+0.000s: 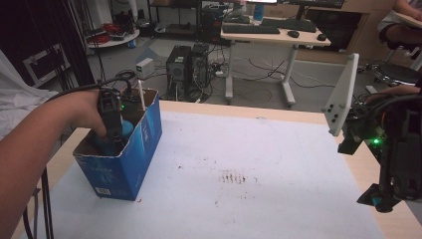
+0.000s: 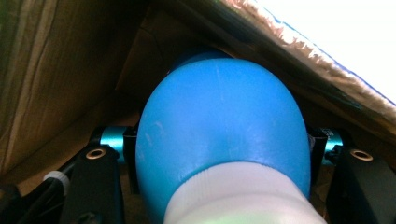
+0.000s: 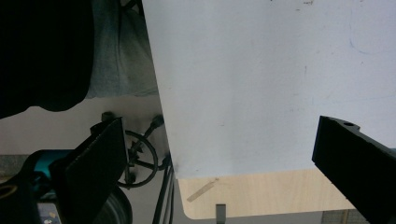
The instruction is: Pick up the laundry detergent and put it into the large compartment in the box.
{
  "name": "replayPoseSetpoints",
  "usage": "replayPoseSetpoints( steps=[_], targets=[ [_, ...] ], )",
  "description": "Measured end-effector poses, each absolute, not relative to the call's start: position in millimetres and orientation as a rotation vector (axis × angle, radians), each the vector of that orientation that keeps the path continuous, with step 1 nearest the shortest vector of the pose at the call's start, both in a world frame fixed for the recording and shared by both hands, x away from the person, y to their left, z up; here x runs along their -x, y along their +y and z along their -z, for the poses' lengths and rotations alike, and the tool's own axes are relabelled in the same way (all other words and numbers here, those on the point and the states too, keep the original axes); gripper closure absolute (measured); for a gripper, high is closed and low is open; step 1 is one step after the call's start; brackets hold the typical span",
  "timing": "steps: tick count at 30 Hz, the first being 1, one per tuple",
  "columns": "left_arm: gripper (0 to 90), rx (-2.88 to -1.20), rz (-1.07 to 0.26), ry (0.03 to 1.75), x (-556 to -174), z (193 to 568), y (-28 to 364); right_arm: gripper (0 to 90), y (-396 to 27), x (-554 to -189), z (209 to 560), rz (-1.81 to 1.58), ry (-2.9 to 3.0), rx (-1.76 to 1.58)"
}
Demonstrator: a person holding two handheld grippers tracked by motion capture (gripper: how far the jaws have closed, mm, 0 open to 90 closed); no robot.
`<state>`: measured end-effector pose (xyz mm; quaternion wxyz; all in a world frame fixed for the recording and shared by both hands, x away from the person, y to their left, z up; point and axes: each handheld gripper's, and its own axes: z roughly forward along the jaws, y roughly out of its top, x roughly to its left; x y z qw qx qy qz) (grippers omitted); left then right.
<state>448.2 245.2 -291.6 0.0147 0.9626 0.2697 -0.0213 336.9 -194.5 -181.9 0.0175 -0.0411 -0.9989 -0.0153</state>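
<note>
1. The left gripper (image 1: 112,130) is reaching down into the box (image 1: 144,144), and its jaws are pressing on either side of a blue bulb (image 2: 219,135), so they are holding it.
2. The right gripper (image 3: 224,158) is hanging over the table's near right corner with its jaws standing wide and nothing between them.
3. The bulb is sitting inside the box at the table's left, close under a cardboard wall (image 2: 56,70); in the high view a patch of its blue (image 1: 126,128) is showing beside the gripper.
4. It looks as though the bulb is being set down in, or lifted from, the box; I cannot tell which.
5. Either way, the person is doing best by keeping the gripper plumb and moving slowly, so the bulb is not scraping the walls or dragging the light box across the sheet (image 1: 259,164).
6. The squeeze is best kept gentle, since a rubbery bulb may squirm out.
7. The bulb's long axis is running along the jaws: its white collar (image 2: 238,196) is facing the gripper's body, its rounded end is pointing away, down into the box.
</note>
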Motion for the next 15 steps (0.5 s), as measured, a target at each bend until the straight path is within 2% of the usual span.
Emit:
replayPoseSetpoints(
  steps=[3, 7, 15],
  targets=[
    [37.7, -2.994, 0.076, 0.852, -448.9, 291.5, 246.1, 2.6, -194.7, -336.9, 181.7, 0.050, -3.104, 0.127],
    [32.1, -2.989, 0.057, 0.877, -450.2, 289.9, 248.9, 2.6, -194.6, -336.1, 181.7, 0.043, -3.103, 0.136],
    [32.0, -2.978, 0.079, 0.879, -451.0, 289.1, 250.6, 2.6, -194.6, -336.7, 182.1, 0.043, -3.101, 0.139]
  ],
)
